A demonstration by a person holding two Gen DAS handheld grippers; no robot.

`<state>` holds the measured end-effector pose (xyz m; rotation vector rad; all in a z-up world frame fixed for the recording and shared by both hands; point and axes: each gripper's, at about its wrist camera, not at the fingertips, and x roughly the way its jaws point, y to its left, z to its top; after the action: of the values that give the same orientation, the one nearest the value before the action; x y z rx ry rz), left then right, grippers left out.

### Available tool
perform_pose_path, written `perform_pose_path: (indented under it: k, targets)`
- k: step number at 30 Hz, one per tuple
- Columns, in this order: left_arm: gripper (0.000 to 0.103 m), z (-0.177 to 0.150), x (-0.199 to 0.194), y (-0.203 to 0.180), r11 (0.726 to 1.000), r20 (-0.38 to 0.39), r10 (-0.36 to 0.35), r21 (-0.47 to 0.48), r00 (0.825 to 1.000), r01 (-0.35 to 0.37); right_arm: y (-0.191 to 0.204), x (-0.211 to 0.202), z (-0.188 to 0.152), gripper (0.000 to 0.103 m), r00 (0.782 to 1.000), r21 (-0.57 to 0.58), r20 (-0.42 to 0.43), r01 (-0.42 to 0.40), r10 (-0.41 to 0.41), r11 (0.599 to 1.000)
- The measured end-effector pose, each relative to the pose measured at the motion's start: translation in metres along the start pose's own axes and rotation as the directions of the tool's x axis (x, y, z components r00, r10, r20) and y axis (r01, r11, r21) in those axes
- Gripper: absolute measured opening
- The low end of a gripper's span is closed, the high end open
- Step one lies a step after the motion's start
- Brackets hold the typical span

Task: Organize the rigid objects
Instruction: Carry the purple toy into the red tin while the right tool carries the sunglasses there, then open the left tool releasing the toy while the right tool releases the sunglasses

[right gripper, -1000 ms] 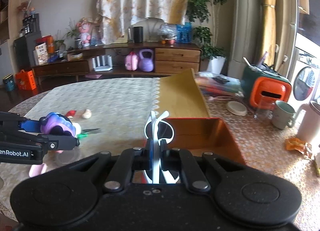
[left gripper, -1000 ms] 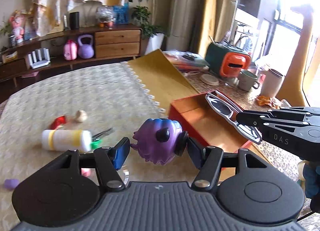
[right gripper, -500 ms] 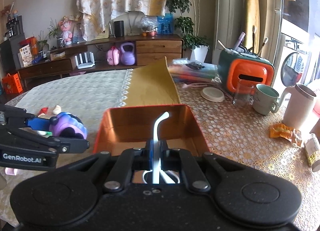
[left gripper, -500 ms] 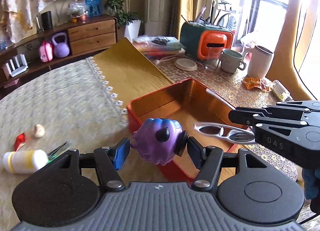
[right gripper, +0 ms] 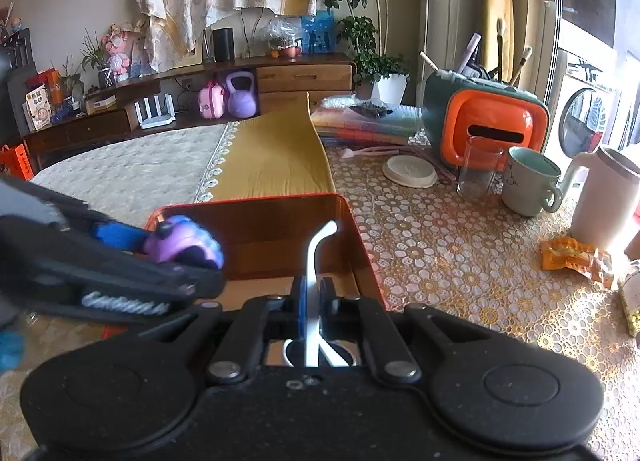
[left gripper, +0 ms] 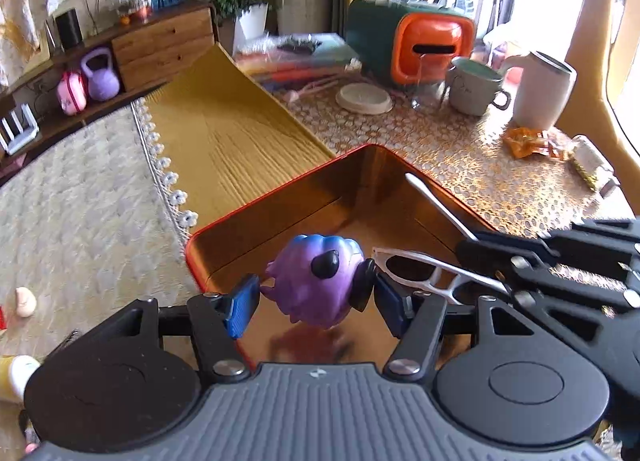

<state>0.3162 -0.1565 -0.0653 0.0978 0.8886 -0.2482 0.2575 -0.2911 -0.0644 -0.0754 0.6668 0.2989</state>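
Note:
My left gripper (left gripper: 314,301) is shut on a purple toy figure (left gripper: 316,287) and holds it above the open red tin box (left gripper: 280,191). My right gripper (right gripper: 314,297) is shut on white-framed sunglasses (right gripper: 316,261), one arm sticking up, also over the box (right gripper: 248,203). In the left wrist view the sunglasses (left gripper: 420,265) hang just right of the toy, nearly touching it. The toy (right gripper: 184,243) shows at the left in the right wrist view.
A gold box lid (left gripper: 224,133) leans behind the tin. A mug (right gripper: 528,181), a white tumbler (right gripper: 600,197), a glass (right gripper: 478,169), an orange-green organizer (right gripper: 484,125) and snack wrappers (right gripper: 576,255) stand to the right. Small items (left gripper: 24,301) lie on the lace cloth at left.
Both grippers have moved forward and down over the tin box with their objects still held. The toy and the sunglasses have come closer together.

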Motion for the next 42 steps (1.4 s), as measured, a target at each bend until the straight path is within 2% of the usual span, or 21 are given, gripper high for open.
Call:
perform_pose_path:
  k: [8,9,14,19,22,25,28,35,37,39,42]
  targets:
    - [0.061,0.011,0.034,0.004,0.999,-0.079,-0.009,-0.036,0.997,0.006,0.0,0.008,-0.006,0.006,0.998,-0.047,-0.052,-0.03,0.028,0.998]
    - [0.058,0.011,0.036,0.003,0.999,-0.078,-0.003,-0.034,0.997,0.001,0.001,0.009,-0.007,0.006,0.998,-0.051,-0.055,-0.029,0.026,0.998]
    - [0.058,0.016,0.039,0.002,0.999,-0.081,-0.002,-0.035,0.997,-0.001,-0.001,0.012,-0.011,0.007,0.997,-0.051,-0.07,-0.031,0.027,0.998]
    - [0.058,0.012,0.041,0.002,0.999,-0.102,-0.007,-0.034,0.995,0.003,-0.001,0.007,-0.012,0.02,0.997,-0.039,-0.069,-0.048,0.045,0.998]
    - [0.058,0.011,0.038,0.0,1.0,-0.095,-0.003,-0.03,0.995,0.0,0.0,0.003,-0.012,0.032,0.997,-0.036,-0.061,-0.047,0.044,0.998]
    - [0.06,0.012,0.03,-0.003,1.0,-0.079,0.013,-0.016,0.997,-0.014,0.0,-0.001,-0.012,0.038,0.998,-0.028,-0.053,-0.046,0.044,0.999]
    - [0.07,0.013,0.021,-0.006,1.0,-0.062,0.001,-0.005,0.998,-0.001,0.001,-0.005,-0.012,0.041,0.998,-0.031,-0.05,-0.04,0.038,0.999]
    - [0.071,0.009,-0.004,-0.007,0.999,-0.031,-0.041,-0.018,0.999,0.04,0.004,-0.021,-0.012,0.047,0.999,-0.037,-0.038,-0.034,0.032,0.999]
    - [0.076,0.008,-0.012,-0.007,0.999,-0.02,-0.047,-0.021,0.999,0.046,0.004,-0.026,-0.012,0.053,0.999,-0.029,-0.032,-0.035,0.034,0.999]
    - [0.079,0.005,-0.02,-0.005,0.998,-0.004,-0.053,-0.026,0.999,0.053,0.004,-0.03,-0.012,0.054,0.999,-0.023,-0.029,-0.035,0.035,0.999]
    - [0.079,0.002,-0.031,-0.002,0.997,0.009,-0.068,-0.035,0.998,0.068,0.007,-0.035,-0.012,0.056,0.999,-0.021,-0.027,-0.036,0.035,0.999]
